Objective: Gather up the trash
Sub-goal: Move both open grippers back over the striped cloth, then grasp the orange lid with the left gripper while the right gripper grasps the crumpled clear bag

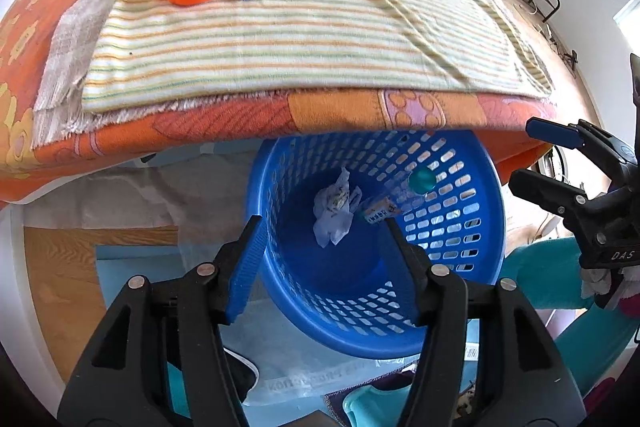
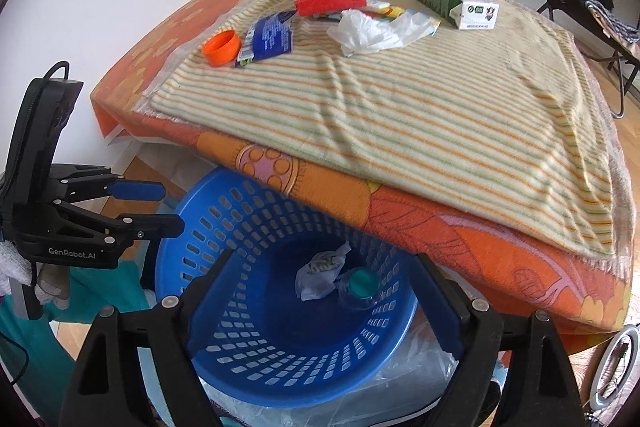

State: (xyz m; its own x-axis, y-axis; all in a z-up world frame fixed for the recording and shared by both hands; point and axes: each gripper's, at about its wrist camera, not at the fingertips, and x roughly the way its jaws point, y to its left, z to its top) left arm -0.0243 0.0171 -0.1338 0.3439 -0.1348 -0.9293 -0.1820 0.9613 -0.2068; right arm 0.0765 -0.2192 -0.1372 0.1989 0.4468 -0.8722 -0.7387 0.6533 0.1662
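Blue basket (image 1: 460, 227) below left claw (image 1: 320, 267)

Two hand-held claws hang side by side, low and well apart, both pointing forward and down. The left claw (image 1: 320, 247) has its jaws spread wide with nothing between the blue pads (image 1: 246, 267); seen from the right wrist, it (image 2: 168, 207) shows one finger above the other, parted, with a white-gloved hand (image 2: 18, 267) on its grip. The right claw (image 2: 320, 291) is likewise spread wide and holds nothing; in the left wrist view it (image 1: 528, 155) enters from the right edge, fingers parted.
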